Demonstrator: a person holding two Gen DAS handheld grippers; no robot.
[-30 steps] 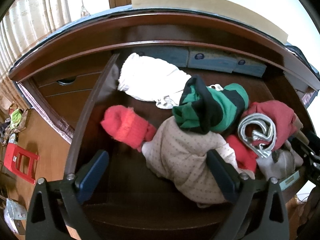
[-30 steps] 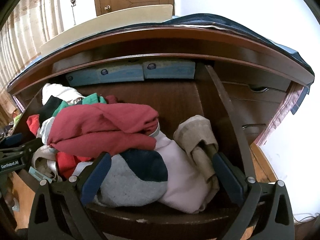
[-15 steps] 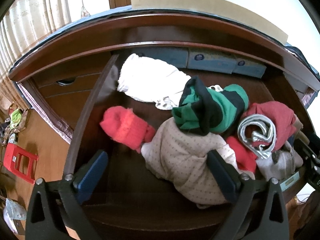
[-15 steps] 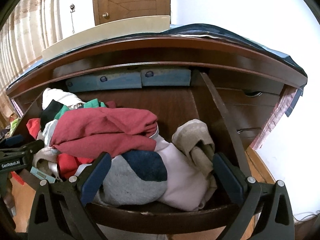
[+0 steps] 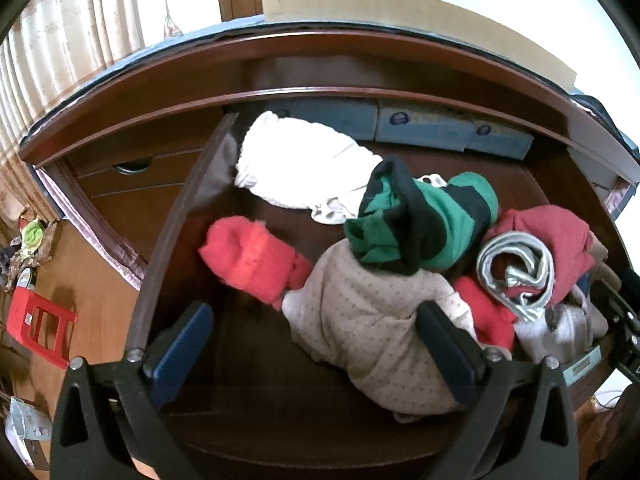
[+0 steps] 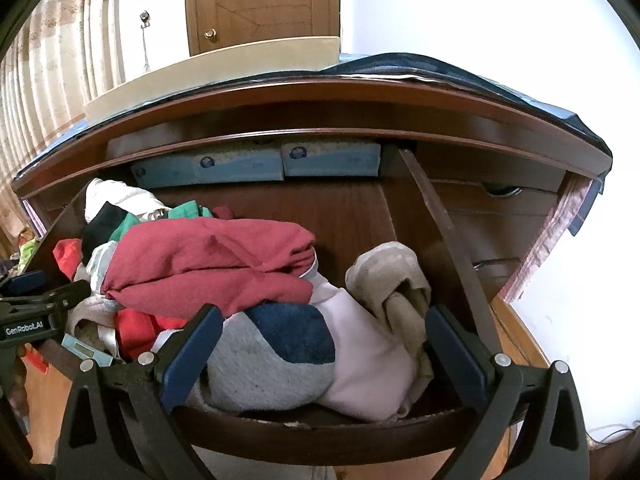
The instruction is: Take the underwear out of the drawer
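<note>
Bright overexposed walls, dim drawer interior, heavy fisheye curvature, slight blur

Glossy wooden drawer [image 5: 182, 216]; soft cloth underwear [image 5: 372, 320]

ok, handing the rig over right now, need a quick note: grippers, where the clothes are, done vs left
Left gripper: open, empty, over the drawer's left front, by the beige dotted garment.
Right gripper: open, empty, at the front rim, framing the grey-and-navy piece.
Drawer is open and all clothes are in it: red knit, green-black striped, maroon.
Done: drawer opened. Left: grasp the underwear and lift it out.
</note>
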